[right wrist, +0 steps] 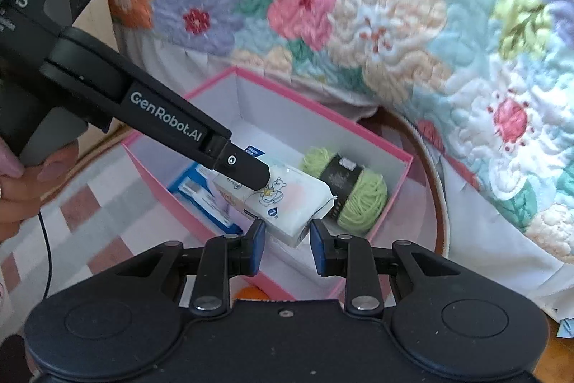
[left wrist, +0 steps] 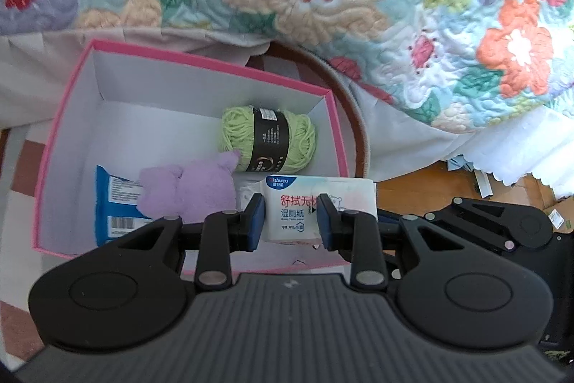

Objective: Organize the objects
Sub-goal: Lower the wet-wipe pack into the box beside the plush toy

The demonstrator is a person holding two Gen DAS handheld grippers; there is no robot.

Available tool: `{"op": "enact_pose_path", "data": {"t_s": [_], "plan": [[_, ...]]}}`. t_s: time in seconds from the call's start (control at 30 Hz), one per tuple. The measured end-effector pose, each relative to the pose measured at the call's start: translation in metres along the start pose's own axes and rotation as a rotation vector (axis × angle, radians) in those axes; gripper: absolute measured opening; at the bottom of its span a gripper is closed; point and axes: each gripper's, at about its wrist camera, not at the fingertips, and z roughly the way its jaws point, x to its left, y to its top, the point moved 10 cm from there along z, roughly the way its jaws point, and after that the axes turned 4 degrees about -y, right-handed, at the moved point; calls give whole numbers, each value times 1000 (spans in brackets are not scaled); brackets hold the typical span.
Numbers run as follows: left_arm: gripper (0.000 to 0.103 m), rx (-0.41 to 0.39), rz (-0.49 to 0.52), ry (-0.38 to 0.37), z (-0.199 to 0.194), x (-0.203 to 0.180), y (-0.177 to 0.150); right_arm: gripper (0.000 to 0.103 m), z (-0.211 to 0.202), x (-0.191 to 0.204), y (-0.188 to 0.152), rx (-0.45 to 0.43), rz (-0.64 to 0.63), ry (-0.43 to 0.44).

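Left tongs (left wrist: 292, 217), clamped on the wet-wipes pack (left wrist: 315, 203) above the pink box's (left wrist: 71, 117) near-right corner, should lower it beside the green yarn (left wrist: 267, 139) before releasing, while right tongs (right wrist: 287, 248) idle open.

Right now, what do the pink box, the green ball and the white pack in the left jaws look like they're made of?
Pink box: looks like stiff paperboard, matte white inside, with crisp folded corners.
Green ball: soft yarn, its wound strands visible, with a dark paper-like band.
White pack: probably thin plastic film, printed and slightly glossy, with a crimped end seal.
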Motion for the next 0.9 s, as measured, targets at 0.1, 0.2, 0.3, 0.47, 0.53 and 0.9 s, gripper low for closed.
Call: {"op": "enact_pose_path", "data": {"t_s": [0.1, 0.2, 0.3, 0.47, 0.53, 0.9], "plan": [[29, 3, -18, 1, 16, 6, 3, 32, 16, -6, -3, 36, -16, 2], [29, 14, -36, 8, 33, 14, 7, 32, 33, -12, -5, 76, -10, 23], [29, 25, -53, 6, 48, 24, 9, 32, 51, -19, -8, 122, 31, 53], [28, 43, -104, -3, 68, 41, 7, 32, 71, -23, -9, 157, 47, 58], [28, 49, -117, -3, 74, 45, 7, 32, 76, -22, -10, 165, 38, 56], [22, 70, -131, 9, 96, 51, -2, 32, 99, -25, -15, 217, -35, -9]]}}
